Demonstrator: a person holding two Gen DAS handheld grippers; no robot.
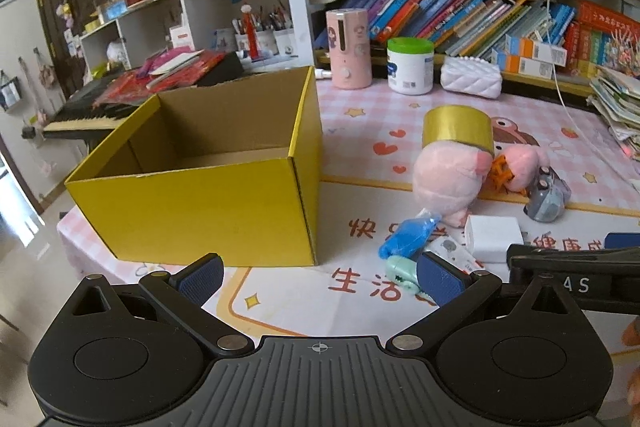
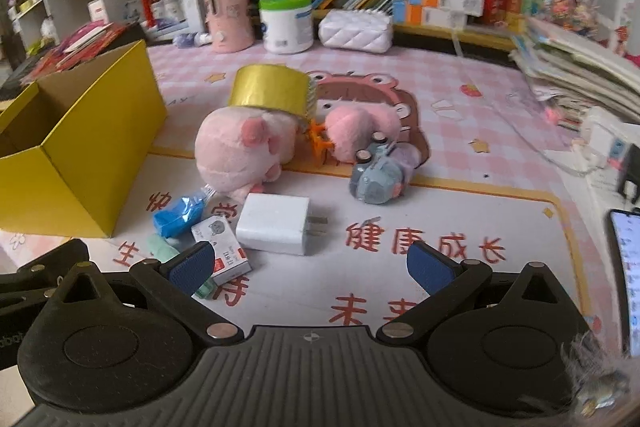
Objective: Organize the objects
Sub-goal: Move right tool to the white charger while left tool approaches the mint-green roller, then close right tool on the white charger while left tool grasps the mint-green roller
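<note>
An open yellow cardboard box (image 1: 208, 203) stands empty at the left (image 2: 72, 155). Right of it lies a heap: a pink plush toy (image 1: 448, 179) (image 2: 240, 155) with a gold tape roll (image 1: 458, 129) (image 2: 272, 93) on it, a grey toy car (image 1: 548, 197) (image 2: 378, 177), a white charger (image 1: 494, 237) (image 2: 276, 225), a blue packet (image 1: 406, 239) (image 2: 180, 215), a small white card box (image 2: 222, 247) and a mint green item (image 1: 400, 273). My left gripper (image 1: 320, 279) is open and empty in front of the box. My right gripper (image 2: 312, 267) is open and empty just before the charger.
A pink canister (image 2: 228, 13), a green-lidded white tub (image 2: 286, 23) and a white quilted pouch (image 2: 356, 31) stand at the back under bookshelves. Stacked papers (image 2: 580, 67) and a phone (image 2: 626, 267) lie at the right. A keyboard (image 1: 92, 111) sits behind the box.
</note>
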